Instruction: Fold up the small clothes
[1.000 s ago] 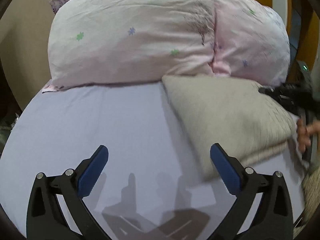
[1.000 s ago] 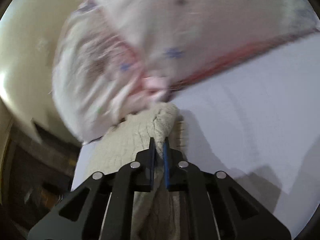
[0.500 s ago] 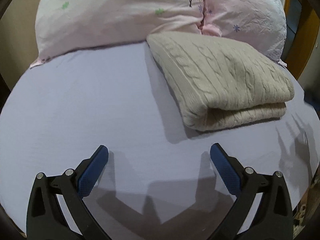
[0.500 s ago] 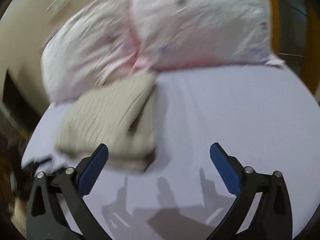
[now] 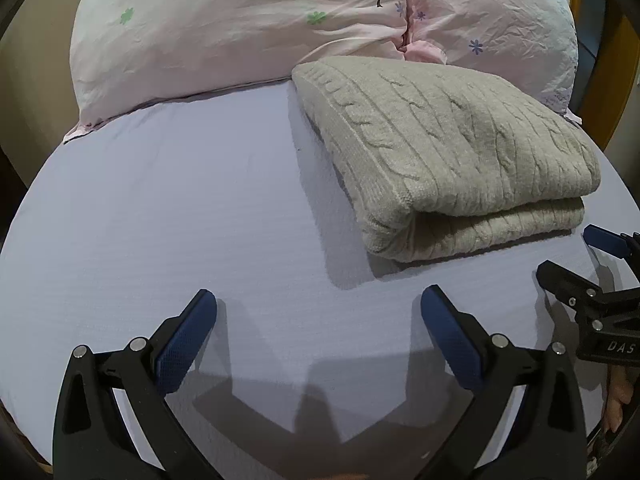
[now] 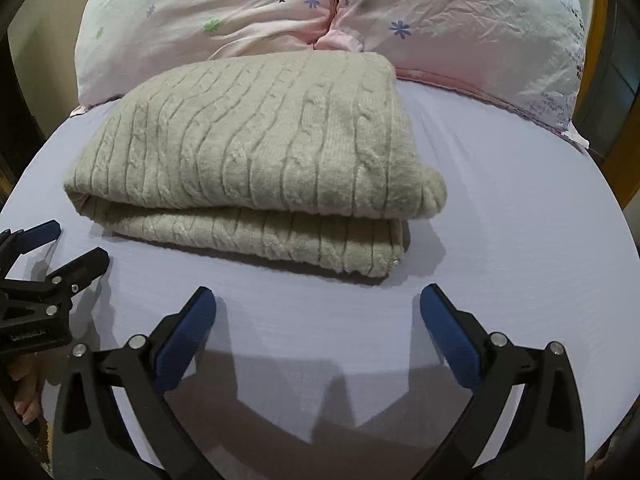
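Folded cable-knit sweater (image 6: 256, 160) at rest on the bed (image 5: 180, 208), both tools withdrawn. One second before this moment the right tool (image 6: 318, 328) was clenched on a bunched fold of the beige knit and carried it near the pillows; half a second before, its jaws were already spread and the garment lay flat. At this moment the right tool was released, its blue pads wide apart and hovering over bare lilac sheet just short of the sweater's near edge, touching nothing. The left tool (image 5: 318, 328) was likewise released and empty, as it had been in both earlier views, and stood over the sheet beside the sweater's left folded edge. The sweater lay doubled in two visible layers, the upper layer overhanging the lower along the near side, its far edge touching the two pink floral pillows (image 5: 248, 28) at the head of the bed and its body toward the bed's right side as the left wrist view showed it. Each tool appeared at the margin of the other's view, so the two were near one another at the foot side of the garment. Judged from these views, the fold of this piece was complete and the garment set down; whether a further, smaller fold was intended could not be told.
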Action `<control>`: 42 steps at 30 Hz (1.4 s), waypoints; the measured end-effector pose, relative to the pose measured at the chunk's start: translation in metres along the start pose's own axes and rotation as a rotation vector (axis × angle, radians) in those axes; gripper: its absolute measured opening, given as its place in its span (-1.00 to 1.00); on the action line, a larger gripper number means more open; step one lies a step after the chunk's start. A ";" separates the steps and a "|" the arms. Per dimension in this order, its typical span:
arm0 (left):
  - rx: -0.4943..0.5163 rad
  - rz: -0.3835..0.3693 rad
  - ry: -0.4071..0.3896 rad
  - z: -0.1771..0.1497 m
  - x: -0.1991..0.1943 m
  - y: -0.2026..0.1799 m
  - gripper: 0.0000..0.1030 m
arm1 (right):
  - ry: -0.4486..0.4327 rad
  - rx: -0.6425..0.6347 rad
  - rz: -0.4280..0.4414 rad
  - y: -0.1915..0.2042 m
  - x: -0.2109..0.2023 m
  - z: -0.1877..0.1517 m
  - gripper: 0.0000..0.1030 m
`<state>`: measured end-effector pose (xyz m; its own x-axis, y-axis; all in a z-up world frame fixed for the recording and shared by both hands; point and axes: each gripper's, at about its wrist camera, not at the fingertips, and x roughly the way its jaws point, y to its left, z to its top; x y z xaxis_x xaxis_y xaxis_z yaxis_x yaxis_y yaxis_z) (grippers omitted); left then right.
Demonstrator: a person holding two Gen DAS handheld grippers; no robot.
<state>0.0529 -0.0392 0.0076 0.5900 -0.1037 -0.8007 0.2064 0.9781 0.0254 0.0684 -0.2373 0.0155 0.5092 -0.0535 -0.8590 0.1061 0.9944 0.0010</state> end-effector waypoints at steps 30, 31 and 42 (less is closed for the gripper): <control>-0.001 0.001 -0.005 -0.001 0.000 -0.001 0.97 | 0.000 -0.002 0.000 0.000 0.001 0.000 0.97; -0.001 0.001 -0.005 -0.001 0.000 -0.001 0.97 | 0.000 -0.002 0.000 0.000 0.001 0.000 0.97; -0.002 0.002 -0.008 -0.002 0.000 -0.001 0.97 | 0.000 -0.002 -0.001 0.000 0.001 0.000 0.97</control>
<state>0.0511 -0.0402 0.0066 0.5964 -0.1033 -0.7960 0.2041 0.9786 0.0259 0.0689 -0.2373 0.0144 0.5091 -0.0541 -0.8590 0.1046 0.9945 -0.0006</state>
